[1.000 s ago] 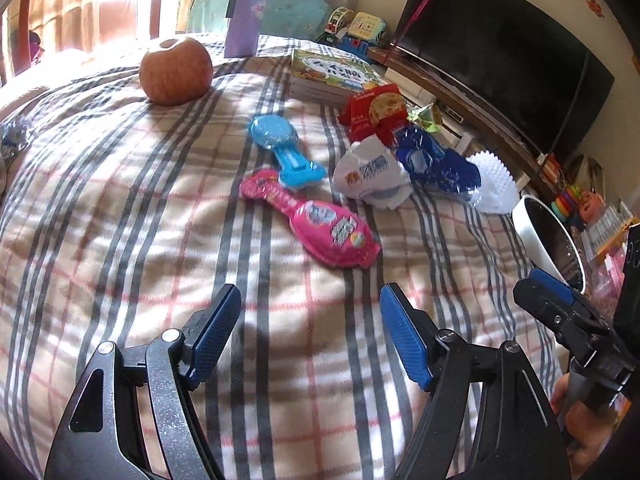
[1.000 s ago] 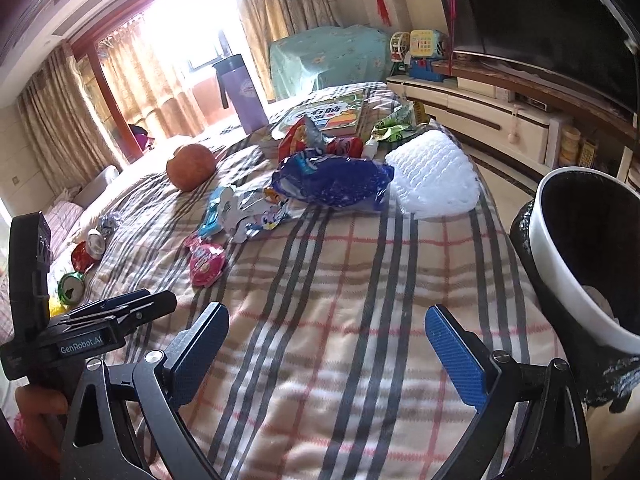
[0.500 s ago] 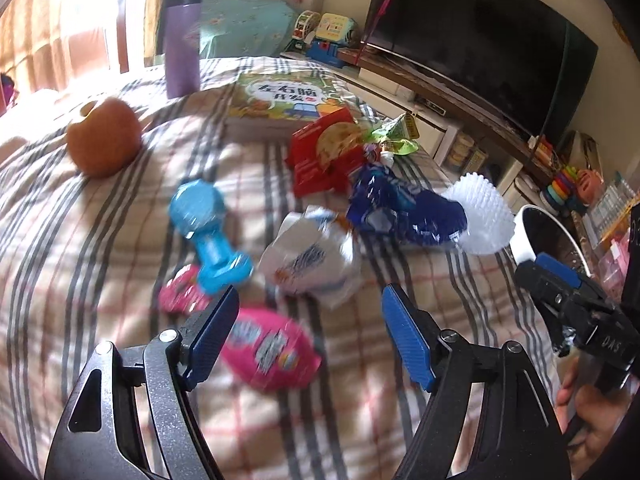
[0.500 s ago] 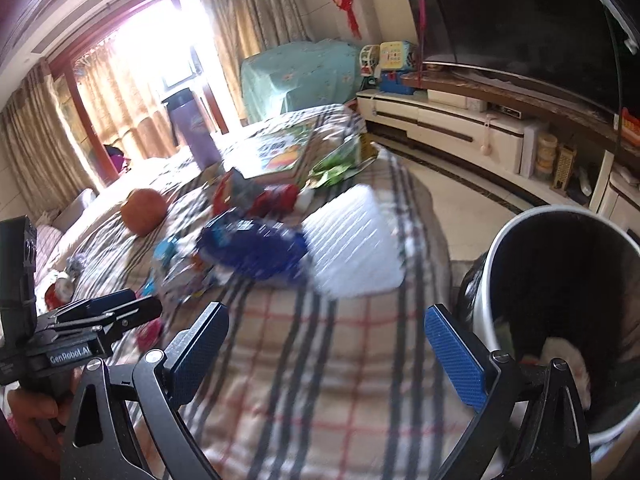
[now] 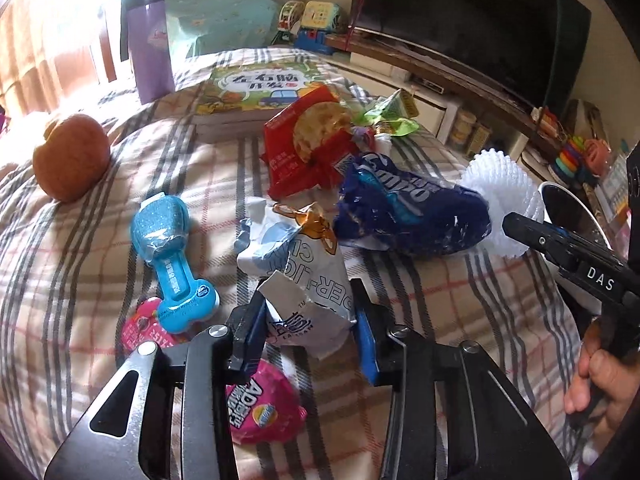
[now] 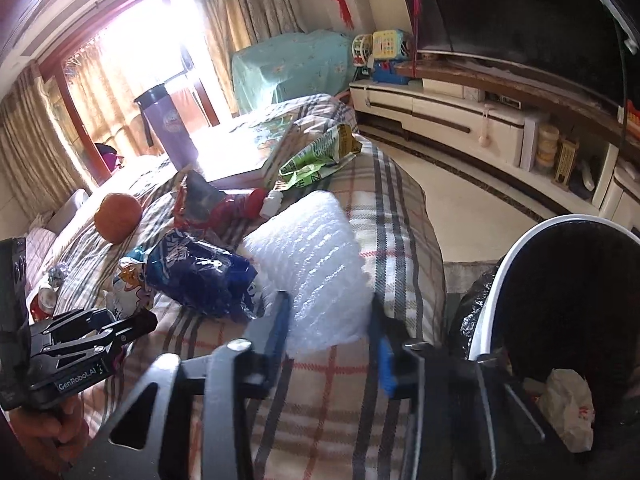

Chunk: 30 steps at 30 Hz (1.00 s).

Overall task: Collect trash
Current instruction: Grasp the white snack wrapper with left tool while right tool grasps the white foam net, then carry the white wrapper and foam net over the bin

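On the checked bedspread (image 5: 420, 304) lies a heap of wrappers. My left gripper (image 5: 312, 328) is closing, and its blue pads press both sides of a crumpled white wrapper (image 5: 304, 276). A blue biscuit bag (image 5: 408, 216) lies just beyond it, a red cracker packet (image 5: 308, 148) further back. My right gripper (image 6: 330, 336) is also closing, its pads squeezing a white foam net (image 6: 312, 264) at the bed's edge. A white-rimmed, black-lined bin (image 6: 520, 248) stands right of that gripper, beside the bed.
A pink sweet packet (image 5: 260, 408) and a blue packet (image 5: 168, 248) lie left of my left gripper. An apple (image 5: 70, 158), a purple flask (image 5: 150, 44), a picture book (image 5: 256, 88) and a green wrapper (image 6: 320, 152) lie further back. Crumpled paper (image 6: 568, 408) sits in the bin.
Both grippers moved forward over the bed and went from wide open to closed, the left around the white wrapper, the right around the foam net. The bin now shows closer.
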Motion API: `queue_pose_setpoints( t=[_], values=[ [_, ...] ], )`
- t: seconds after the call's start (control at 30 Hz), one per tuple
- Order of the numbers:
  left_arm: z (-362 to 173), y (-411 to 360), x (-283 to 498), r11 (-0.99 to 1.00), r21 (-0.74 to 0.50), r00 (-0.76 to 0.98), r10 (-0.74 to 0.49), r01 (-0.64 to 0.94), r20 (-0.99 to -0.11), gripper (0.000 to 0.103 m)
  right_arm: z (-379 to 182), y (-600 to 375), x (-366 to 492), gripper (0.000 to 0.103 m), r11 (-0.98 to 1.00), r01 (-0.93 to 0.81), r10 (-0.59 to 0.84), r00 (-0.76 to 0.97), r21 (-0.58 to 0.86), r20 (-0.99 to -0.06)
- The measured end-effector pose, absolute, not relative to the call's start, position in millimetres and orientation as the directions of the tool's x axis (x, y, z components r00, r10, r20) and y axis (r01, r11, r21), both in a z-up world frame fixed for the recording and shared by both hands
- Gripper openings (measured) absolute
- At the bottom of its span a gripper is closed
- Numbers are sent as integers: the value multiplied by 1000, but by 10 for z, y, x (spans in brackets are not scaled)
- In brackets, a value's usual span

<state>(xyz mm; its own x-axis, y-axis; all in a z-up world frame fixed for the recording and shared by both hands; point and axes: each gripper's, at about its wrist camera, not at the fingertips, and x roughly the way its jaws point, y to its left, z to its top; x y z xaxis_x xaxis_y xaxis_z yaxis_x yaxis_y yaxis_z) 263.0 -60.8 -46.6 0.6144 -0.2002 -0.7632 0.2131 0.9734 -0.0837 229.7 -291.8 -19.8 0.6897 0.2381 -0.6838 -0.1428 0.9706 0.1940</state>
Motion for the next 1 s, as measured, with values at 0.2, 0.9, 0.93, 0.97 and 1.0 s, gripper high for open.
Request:
queue_pose_setpoints(
  t=[0.2, 0.9, 0.93, 0.97, 1.0],
  values=[
    [-374, -621, 2458, 968, -111, 623, -232, 226, -747, 34, -106, -2933, 2108, 26, 972, -159, 235, 704, 174, -670],
    [-71, -1270, 1861, 900, -169, 588, -395, 402, -706, 34, 165, -3280, 1510, 26, 982, -102, 181, 757, 160, -628],
    [-64, -1316, 1844, 896, -169, 584, -401, 411, -706, 34, 174, -3306, 1484, 26, 982, -98, 178, 758, 160, -627],
    [-60, -1350, 1828, 893, -171, 581, -405, 416, -706, 34, 180, -3334, 1456, 26, 982, -93, 175, 760, 162, -626],
    [-56, -1391, 1817, 890, -172, 577, -411, 423, -706, 34, 188, -3370, 1426, 26, 983, -87, 171, 762, 163, -625]
  ],
)
